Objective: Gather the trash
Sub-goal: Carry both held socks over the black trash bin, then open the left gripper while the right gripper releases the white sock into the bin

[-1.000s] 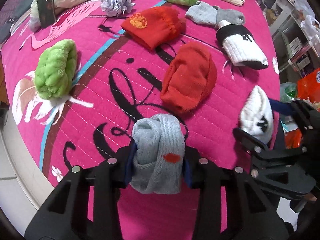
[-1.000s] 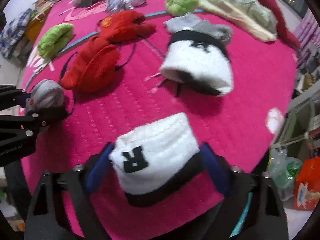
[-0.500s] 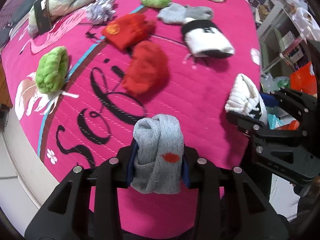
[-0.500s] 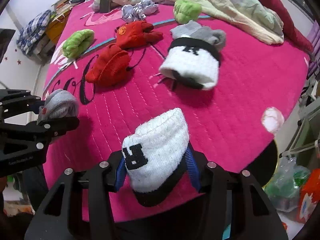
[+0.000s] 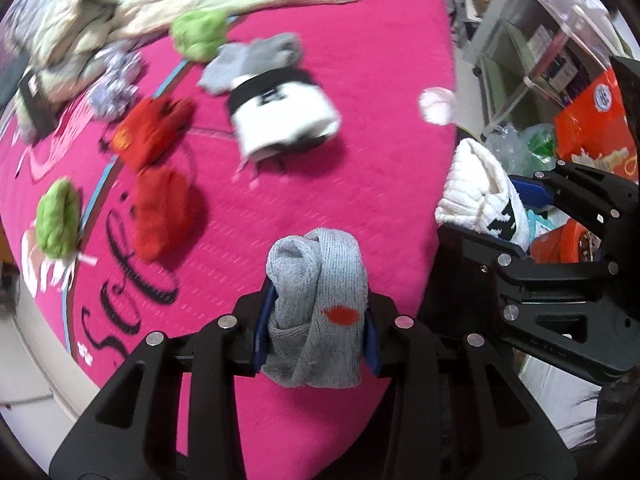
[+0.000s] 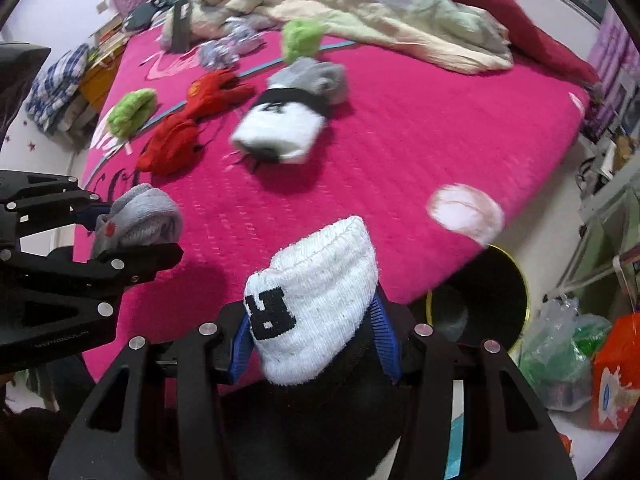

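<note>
My left gripper [image 5: 316, 320] is shut on a rolled grey sock [image 5: 320, 280] with a red mark, held above the front edge of the pink bed [image 5: 360, 60]. My right gripper [image 6: 316, 320] is shut on a rolled white sock [image 6: 316, 296] with a black letter, held past the bed's corner; it also shows in the left wrist view [image 5: 480, 196]. The grey sock also shows at the left of the right wrist view [image 6: 140, 216]. A black bin with a yellow rim [image 6: 492, 304] stands on the floor just right of the white sock.
On the bed lie a white-and-black sock [image 6: 280, 128], a grey sock [image 6: 316, 76], two red socks [image 6: 172, 144], two green socks [image 6: 130, 110], a crumpled paper ball [image 6: 224, 46] and a heaped blanket [image 6: 380, 4]. Plastic bags [image 6: 560, 348] and shelves stand at the right.
Both grippers have lifted and pulled back from the bed toward its right front corner, each still holding its sock. The black bin has come into the right wrist view.
</note>
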`<state>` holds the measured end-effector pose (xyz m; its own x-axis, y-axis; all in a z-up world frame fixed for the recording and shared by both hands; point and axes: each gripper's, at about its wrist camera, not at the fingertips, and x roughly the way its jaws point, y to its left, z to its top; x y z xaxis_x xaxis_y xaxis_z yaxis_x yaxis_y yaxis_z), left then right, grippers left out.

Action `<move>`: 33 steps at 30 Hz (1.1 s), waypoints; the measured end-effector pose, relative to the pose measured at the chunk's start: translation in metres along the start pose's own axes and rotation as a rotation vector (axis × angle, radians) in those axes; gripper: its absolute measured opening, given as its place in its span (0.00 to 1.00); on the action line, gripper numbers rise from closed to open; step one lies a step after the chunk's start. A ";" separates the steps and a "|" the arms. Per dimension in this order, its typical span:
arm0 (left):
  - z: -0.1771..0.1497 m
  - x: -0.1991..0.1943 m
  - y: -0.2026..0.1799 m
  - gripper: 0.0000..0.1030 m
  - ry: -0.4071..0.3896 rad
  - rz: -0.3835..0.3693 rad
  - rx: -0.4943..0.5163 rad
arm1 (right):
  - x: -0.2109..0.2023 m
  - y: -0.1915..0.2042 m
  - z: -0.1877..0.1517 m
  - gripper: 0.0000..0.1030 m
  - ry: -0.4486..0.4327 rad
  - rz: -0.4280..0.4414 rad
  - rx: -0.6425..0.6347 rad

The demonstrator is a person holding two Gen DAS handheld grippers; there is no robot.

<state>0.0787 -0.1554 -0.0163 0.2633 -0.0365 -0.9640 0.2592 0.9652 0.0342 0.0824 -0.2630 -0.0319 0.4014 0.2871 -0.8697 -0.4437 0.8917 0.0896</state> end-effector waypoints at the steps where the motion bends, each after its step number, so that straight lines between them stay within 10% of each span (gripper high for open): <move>1: 0.003 0.001 -0.004 0.35 0.000 0.000 0.012 | -0.003 -0.007 -0.002 0.46 -0.004 -0.005 0.013; 33: 0.120 0.074 -0.194 0.35 0.031 -0.121 0.422 | -0.035 -0.207 -0.055 0.46 -0.019 -0.243 0.367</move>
<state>0.1595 -0.3769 -0.0621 0.1812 -0.1284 -0.9750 0.6449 0.7640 0.0193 0.1165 -0.4767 -0.0467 0.4752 0.0570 -0.8780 -0.0221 0.9984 0.0529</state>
